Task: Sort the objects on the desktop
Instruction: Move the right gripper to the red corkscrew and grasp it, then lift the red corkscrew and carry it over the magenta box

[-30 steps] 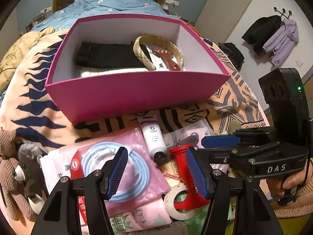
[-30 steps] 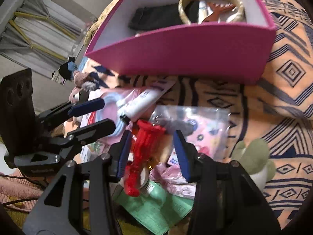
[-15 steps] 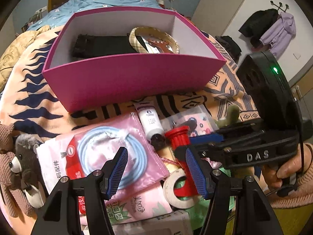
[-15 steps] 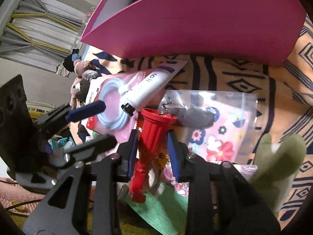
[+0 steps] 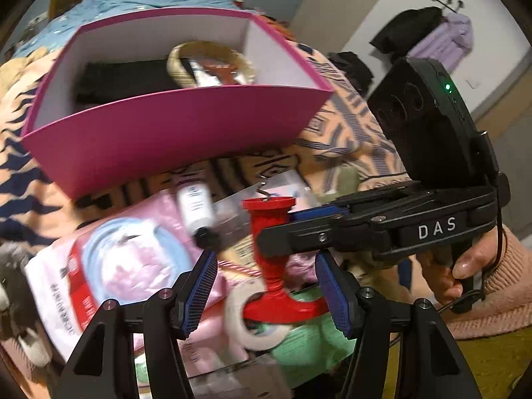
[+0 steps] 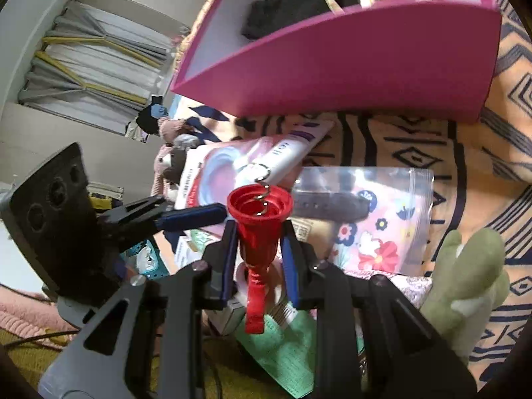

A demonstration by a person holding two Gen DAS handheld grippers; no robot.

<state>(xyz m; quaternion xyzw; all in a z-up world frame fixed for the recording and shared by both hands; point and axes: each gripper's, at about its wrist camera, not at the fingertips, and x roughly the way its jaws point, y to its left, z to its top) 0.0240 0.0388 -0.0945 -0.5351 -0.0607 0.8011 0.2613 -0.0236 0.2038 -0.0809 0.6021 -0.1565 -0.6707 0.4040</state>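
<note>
The right tool is closing its jaws on the red corkscrew, both blue pads against its neck, the flared bell pointing toward the pink box. The left tool hangs open and empty over the tape roll, beside the pink cable packet and white tube, all lying on the patterned blanket.

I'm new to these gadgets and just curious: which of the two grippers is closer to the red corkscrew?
The right. The right gripper has the red corkscrew between its closing jaws, pads at its bell-shaped body. The left gripper hangs open beside it, touching nothing.
</note>
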